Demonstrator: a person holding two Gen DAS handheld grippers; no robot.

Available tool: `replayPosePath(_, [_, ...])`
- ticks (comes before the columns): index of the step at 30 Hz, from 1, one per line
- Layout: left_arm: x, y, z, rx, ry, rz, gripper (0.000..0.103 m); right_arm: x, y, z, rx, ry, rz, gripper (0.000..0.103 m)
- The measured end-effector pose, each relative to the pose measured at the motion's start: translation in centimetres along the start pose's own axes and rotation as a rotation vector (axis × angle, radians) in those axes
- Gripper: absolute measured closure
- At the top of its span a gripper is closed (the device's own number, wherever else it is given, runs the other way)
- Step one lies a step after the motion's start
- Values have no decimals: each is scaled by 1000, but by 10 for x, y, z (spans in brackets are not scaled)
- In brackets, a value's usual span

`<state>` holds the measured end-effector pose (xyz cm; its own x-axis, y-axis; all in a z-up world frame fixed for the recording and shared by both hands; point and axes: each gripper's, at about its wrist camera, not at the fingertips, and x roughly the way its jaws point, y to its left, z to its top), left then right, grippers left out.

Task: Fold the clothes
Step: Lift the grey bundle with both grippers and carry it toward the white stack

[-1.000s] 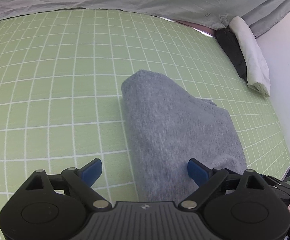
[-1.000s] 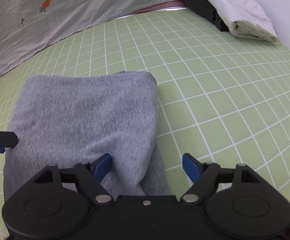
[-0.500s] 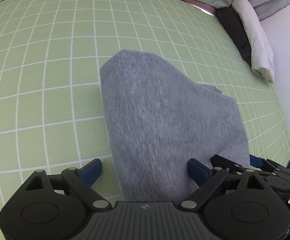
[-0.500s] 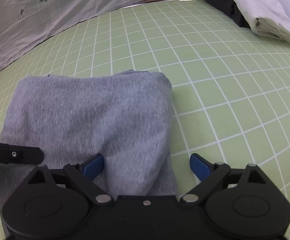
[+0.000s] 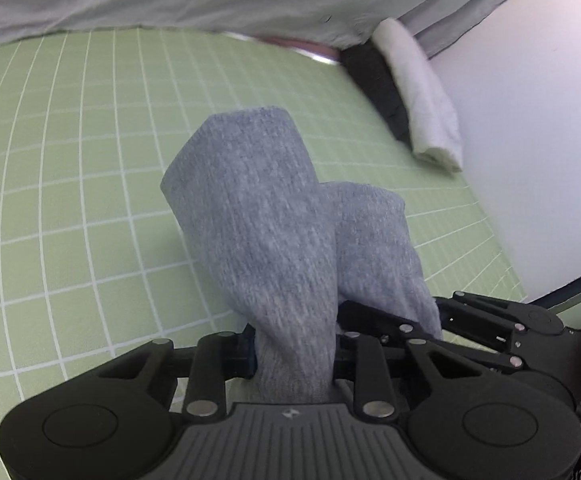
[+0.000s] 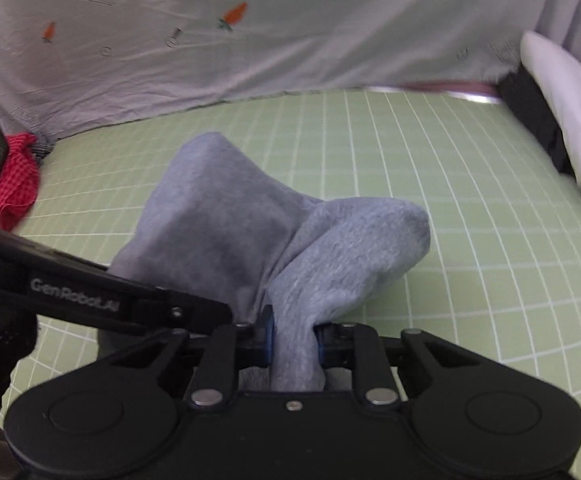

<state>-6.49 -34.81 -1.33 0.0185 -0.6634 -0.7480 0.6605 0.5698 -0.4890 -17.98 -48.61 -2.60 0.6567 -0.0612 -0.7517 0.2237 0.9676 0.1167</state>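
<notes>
- Gripping the near edge of a grey knitted garment [image 5: 266,220], the left gripper [image 5: 294,354] has its jaws closing, with a thick bunch of the cloth pressed between the blue pads.
- The right gripper [image 6: 294,338] is likewise closing, its pads squeezed on a narrower twist of the same garment [image 6: 226,232].
- In the left wrist view, the right gripper [image 5: 486,328] sits at 4 o'clock of the garment, just beside the left one.
- The garment rises off the green grid mat [image 5: 70,184] in two humps, its far end at 12 o'clock.
- At 2 o'clock on the mat lie a folded white cloth [image 5: 422,100] and a black cloth [image 5: 378,84], touching each other.
- A red checked cloth [image 6: 14,184] lies at 9 o'clock in the right wrist view.
- A pale sheet [image 6: 250,32] printed with carrots hangs behind the mat.
</notes>
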Motion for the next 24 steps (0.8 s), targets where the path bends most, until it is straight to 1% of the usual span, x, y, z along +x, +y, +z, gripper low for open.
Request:
replayPosePath(4, [-19, -14, -3, -9, -46, -29, 75, -27, 12, 4, 9, -65, -15, 84])
replayPosePath(8, [-27, -34, -13, 12, -57, -51, 75, -54, 18, -2, 30, -104, -46, 84])
replayPosePath(11, [-25, -50, -21, 29, -57, -57, 75, -67, 14, -11, 62, -123, -66, 84])
replayPosePath(14, [-20, -61, -27, 16, -65, -46, 75, -75, 4, -20, 110, -131, -63, 84])
replayPosePath(15, [-18, -64, -29, 12, -67, -43, 75, -77, 0, -21, 107, -130, -57, 84])
replayPosePath(19, [-1, -89, -27, 4, -83, -28, 75, -84, -23, -27, 80, -139, -34, 84])
replayPosePath(22, [25, -126, -19, 11, -88, -10, 75, -91, -64, -30, 98, -144, -27, 84])
replayPosePath(24, [42, -155, -13, 23, -102, -21, 75, -99, -100, -30, 142, -153, -12, 84])
